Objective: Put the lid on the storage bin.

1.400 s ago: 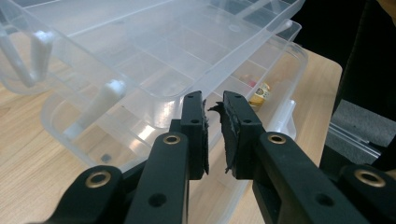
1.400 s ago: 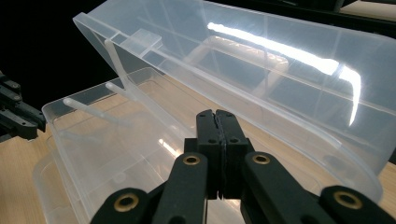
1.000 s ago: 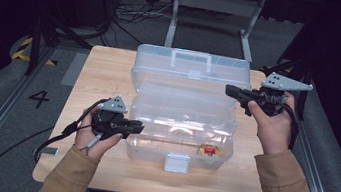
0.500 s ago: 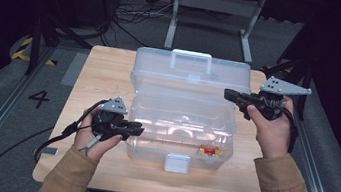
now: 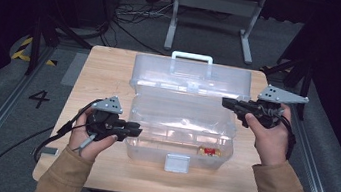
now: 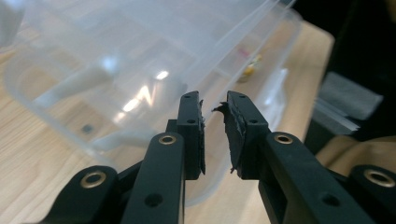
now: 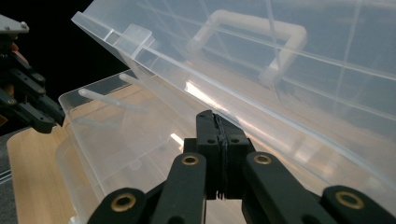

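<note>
A clear plastic toolbox (image 5: 181,128) stands on the wooden table (image 5: 106,72) with its lid (image 5: 191,76) raised toward the far side, white handle (image 5: 192,57) on top. My left gripper (image 5: 137,131) points at the base's left wall. Its jaws have just been opening, and in the left gripper view they (image 6: 215,100) stand a narrow gap apart with nothing between the pads. My right gripper (image 5: 224,102) is at the lid's right end; in the right gripper view it (image 7: 215,116) is shut, pads together, just under the lid's edge (image 7: 243,112).
Small red and yellow items (image 5: 208,152) lie in the base's front right compartment. A white latch (image 5: 176,163) hangs at the front. Cables (image 5: 60,131) trail off the table's left edge. A metal stand (image 5: 215,11) is on the floor beyond.
The right gripper has drifted slightly toward the near side beside the lid's end. The left hand stays by the box's left wall.
</note>
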The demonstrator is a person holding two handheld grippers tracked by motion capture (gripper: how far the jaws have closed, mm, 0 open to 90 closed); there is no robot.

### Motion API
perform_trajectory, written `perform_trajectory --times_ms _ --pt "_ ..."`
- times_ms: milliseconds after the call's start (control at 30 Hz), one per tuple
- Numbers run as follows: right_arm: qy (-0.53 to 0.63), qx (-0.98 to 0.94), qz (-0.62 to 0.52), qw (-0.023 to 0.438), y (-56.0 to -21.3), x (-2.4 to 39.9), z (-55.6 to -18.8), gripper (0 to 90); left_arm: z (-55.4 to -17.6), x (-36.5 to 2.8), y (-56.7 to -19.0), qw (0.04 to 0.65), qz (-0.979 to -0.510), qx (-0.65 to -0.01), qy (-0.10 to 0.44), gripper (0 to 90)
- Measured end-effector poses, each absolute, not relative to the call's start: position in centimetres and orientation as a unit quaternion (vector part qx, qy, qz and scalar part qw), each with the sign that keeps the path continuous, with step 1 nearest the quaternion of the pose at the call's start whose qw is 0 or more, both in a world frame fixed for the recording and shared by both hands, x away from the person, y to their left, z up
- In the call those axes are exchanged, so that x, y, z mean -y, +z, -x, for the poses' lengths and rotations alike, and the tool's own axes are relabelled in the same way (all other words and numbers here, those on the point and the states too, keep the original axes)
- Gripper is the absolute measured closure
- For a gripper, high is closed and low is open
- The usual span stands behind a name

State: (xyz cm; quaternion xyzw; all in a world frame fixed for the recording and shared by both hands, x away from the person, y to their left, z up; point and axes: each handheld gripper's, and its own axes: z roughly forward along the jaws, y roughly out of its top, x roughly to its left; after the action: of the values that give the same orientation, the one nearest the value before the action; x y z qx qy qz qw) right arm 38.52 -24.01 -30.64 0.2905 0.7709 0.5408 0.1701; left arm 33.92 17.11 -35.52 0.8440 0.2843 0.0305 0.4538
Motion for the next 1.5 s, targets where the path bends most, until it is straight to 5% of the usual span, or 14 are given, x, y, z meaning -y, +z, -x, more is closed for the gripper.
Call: perform_trajectory --times_ms 867,1500 --pt "0.524 -0.791 -0.278 0.154 -32.4 24.4 -36.1 89.1 -33.2 -18.5 -34.1 0.470 -0.831 -0.292 0.047 76.8" --pt "0.515 -0.795 -0.287 0.142 -33.7 26.1 -34.5 89.8 -33.1 -18.7 -33.7 0.480 -0.817 -0.313 0.061 87.2"
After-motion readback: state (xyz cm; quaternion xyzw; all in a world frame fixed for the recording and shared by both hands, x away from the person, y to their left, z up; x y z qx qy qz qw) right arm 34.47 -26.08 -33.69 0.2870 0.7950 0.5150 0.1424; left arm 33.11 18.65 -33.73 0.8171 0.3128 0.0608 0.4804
